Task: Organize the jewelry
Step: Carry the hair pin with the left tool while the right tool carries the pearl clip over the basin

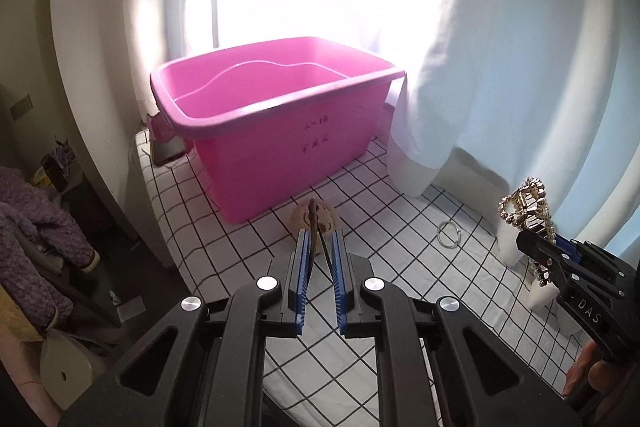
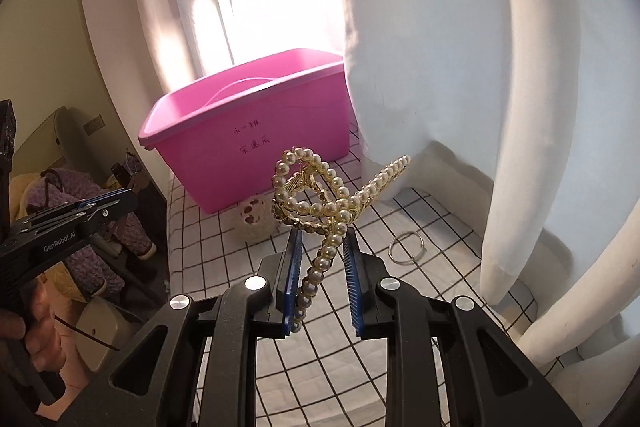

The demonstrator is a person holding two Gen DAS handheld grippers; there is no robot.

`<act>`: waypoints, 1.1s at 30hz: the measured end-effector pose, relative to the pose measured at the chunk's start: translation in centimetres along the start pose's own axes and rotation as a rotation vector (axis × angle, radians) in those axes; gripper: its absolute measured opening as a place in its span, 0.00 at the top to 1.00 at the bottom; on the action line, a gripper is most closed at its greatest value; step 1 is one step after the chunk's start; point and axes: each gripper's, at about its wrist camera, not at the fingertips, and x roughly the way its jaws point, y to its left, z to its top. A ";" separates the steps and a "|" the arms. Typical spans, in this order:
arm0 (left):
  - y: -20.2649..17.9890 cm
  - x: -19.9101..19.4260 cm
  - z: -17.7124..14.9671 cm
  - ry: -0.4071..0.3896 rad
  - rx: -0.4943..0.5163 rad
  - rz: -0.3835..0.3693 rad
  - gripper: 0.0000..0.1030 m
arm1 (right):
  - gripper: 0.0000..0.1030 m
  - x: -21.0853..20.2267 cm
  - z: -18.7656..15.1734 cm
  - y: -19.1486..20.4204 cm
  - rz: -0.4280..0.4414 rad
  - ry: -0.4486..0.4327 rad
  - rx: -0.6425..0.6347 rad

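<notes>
Left wrist view: the left gripper (image 1: 320, 239) pinches a thin dark hair clip (image 1: 317, 227) upright between its blue pads. Right wrist view: the right gripper (image 2: 323, 239) is clamped on a pearl hair claw (image 2: 320, 195), lifted above the checked cloth (image 2: 420, 291). A beige beaded piece (image 2: 256, 219) and a silver ring (image 2: 406, 247) lie on the cloth; the pink tub (image 2: 248, 135) stands at the far end.
</notes>
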 end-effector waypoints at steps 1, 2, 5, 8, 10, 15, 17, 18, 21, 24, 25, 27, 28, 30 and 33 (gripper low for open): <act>0.7 -0.3 1.0 -0.012 -0.003 0.004 0.89 | 0.80 0.0 0.9 0.7 0.007 -0.013 -0.007; 1.5 -0.6 1.8 -0.023 -0.006 0.006 0.89 | 0.80 0.0 1.7 1.4 0.013 -0.027 -0.012; 3.7 -0.7 4.2 -0.051 -0.003 0.003 0.89 | 0.80 0.4 4.4 3.8 0.032 -0.070 -0.015; 5.8 0.0 7.0 -0.076 0.023 -0.025 0.89 | 0.80 1.5 7.1 5.9 0.025 -0.112 -0.009; 7.0 1.0 9.2 -0.074 0.045 -0.045 0.89 | 0.80 2.7 9.0 7.1 0.018 -0.122 0.016; 11.0 3.8 14.4 -0.100 0.072 -0.119 0.88 | 0.80 6.5 13.5 9.9 -0.017 -0.137 0.027; 12.3 5.4 16.0 -0.093 0.089 -0.141 0.88 | 0.80 8.1 15.3 10.7 -0.021 -0.144 0.049; 12.9 6.3 16.8 -0.088 0.096 -0.150 0.88 | 0.80 9.0 16.1 11.0 -0.027 -0.142 0.053; 14.5 8.9 19.0 -0.066 0.106 -0.178 0.88 | 0.80 11.7 18.1 12.2 -0.048 -0.129 0.049; 15.5 11.3 20.5 -0.041 0.114 -0.197 0.88 | 0.80 14.3 19.7 13.1 -0.060 -0.106 0.039; 15.8 12.2 20.9 -0.027 0.115 -0.202 0.88 | 0.80 15.1 20.2 13.3 -0.064 -0.097 0.034; 16.2 14.0 21.7 0.005 0.111 -0.209 0.88 | 0.80 16.7 20.9 13.4 -0.074 -0.068 0.029; 16.3 14.8 21.6 0.023 0.107 -0.214 0.87 | 0.80 17.6 21.2 13.4 -0.080 -0.051 0.025; 16.3 16.4 22.0 0.067 0.110 -0.224 0.87 | 0.80 19.2 21.9 13.4 -0.086 -0.017 0.021; 16.4 18.8 22.3 0.135 0.110 -0.238 0.87 | 0.80 21.8 22.7 13.2 -0.088 0.056 0.020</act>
